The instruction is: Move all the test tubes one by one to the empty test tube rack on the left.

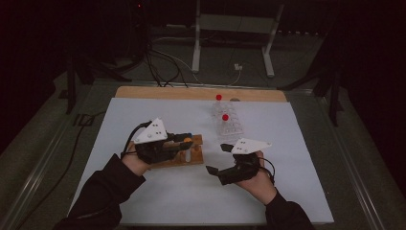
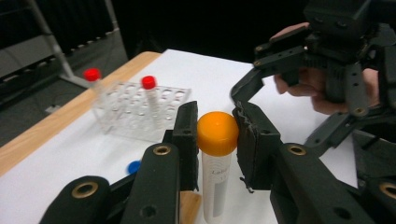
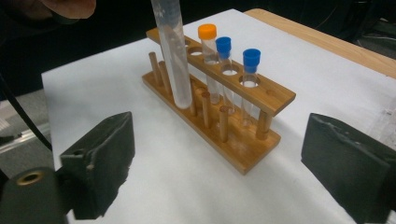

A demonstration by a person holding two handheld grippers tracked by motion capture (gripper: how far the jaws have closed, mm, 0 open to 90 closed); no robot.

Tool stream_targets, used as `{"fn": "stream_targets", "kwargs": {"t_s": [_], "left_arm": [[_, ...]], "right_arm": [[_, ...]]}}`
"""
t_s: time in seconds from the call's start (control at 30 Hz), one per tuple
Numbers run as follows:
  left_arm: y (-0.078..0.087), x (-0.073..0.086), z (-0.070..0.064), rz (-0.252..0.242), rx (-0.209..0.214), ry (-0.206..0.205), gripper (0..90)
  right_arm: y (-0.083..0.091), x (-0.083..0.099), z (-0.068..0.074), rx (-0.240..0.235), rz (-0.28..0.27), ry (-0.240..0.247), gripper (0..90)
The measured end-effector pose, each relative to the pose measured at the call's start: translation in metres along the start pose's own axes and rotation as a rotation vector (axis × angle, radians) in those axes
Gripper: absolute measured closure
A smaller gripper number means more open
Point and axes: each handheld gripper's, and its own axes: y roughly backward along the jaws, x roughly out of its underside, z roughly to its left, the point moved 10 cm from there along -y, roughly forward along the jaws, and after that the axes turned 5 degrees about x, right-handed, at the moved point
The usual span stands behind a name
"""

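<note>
At the left of the tabletop (image 1: pixel 143 201), over the near-left part of the white sheet, the left gripper (image 2: pixel 217 140) has its fingers (image 2: pixel 254 142) drawn in narrow on the orange cap (image 2: pixel 217 133) of a clear tube (image 2: pixel 215 184), one pad pressed to each side of the cap. The tube hangs upright from that grip, just in front of the wooden rack (image 3: pixel 233 126), with its rounded end level with the rack's base, as the right gripper view shows. In the rack stand an orange-capped tube (image 3: pixel 208 46) and two blue-capped tubes (image 3: pixel 238 70), all upright in holes of the top bar. Farther back and to the right, a clear plastic rack (image 1: pixel 229 125) holds two red-capped tubes (image 1: pixel 225 117) near the far wooden edge of the tabletop. To the right of the wooden rack and a little nearer, the right gripper (image 1: pixel 218 158) is held above the sheet, its fingers (image 3: pixel 100 158) spread wide and holding nothing, pointed left toward the rack.
</note>
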Motion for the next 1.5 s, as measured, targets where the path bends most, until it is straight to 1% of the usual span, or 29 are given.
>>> {"fn": "stream_targets", "kwargs": {"t_s": [0.07,0.13,0.37,0.5,0.6,0.73,0.9,1.0,1.1,1.23,1.27,1.3,1.5], "left_arm": [[0.006,0.001,0.005,-0.003,-0.017,0.004,72.1],[0.012,0.001,0.009,-0.007,-0.032,0.011,72.1],[0.031,0.004,0.022,-0.003,-0.082,0.018,72.1],[0.040,0.007,0.031,-0.008,-0.115,0.030,72.1],[0.045,0.009,0.038,-0.009,-0.134,0.037,72.1],[0.049,0.012,0.048,0.002,-0.162,0.038,72.1],[0.051,0.016,0.059,-0.003,-0.196,0.044,72.1],[0.050,0.021,0.067,0.000,-0.221,0.046,72.1],[0.048,0.028,0.074,0.002,-0.236,0.060,72.1],[0.044,0.038,0.080,-0.008,-0.242,0.085,72.1],[0.043,0.040,0.081,-0.018,-0.243,0.092,72.0],[0.042,0.042,0.081,-0.018,-0.238,0.101,72.1],[0.033,0.057,0.081,0.004,-0.232,0.117,72.0]], "right_arm": [[0.000,0.000,-0.001,0.002,0.001,-0.002,2.7],[0.001,0.000,0.000,-0.018,-0.003,-0.006,0.8],[0.005,-0.002,-0.002,-0.017,-0.015,-0.010,0.0],[0.006,-0.004,-0.002,-0.013,-0.023,-0.011,0.0],[0.007,-0.004,-0.002,-0.014,-0.024,-0.002,0.0],[0.007,-0.004,-0.002,-0.019,-0.026,-0.002,0.0],[0.007,-0.004,-0.001,-0.021,-0.022,0.003,0.0],[0.007,-0.004,-0.001,-0.023,-0.021,0.004,0.0],[0.007,-0.003,-0.001,-0.025,-0.021,0.009,0.0],[0.007,-0.003,-0.001,-0.025,-0.022,0.002,0.0],[0.007,-0.003,-0.002,-0.025,-0.021,0.002,0.0],[0.007,-0.003,-0.002,-0.027,-0.022,0.001,0.0],[0.006,-0.002,-0.003,-0.027,-0.021,-0.001,0.0]]}}
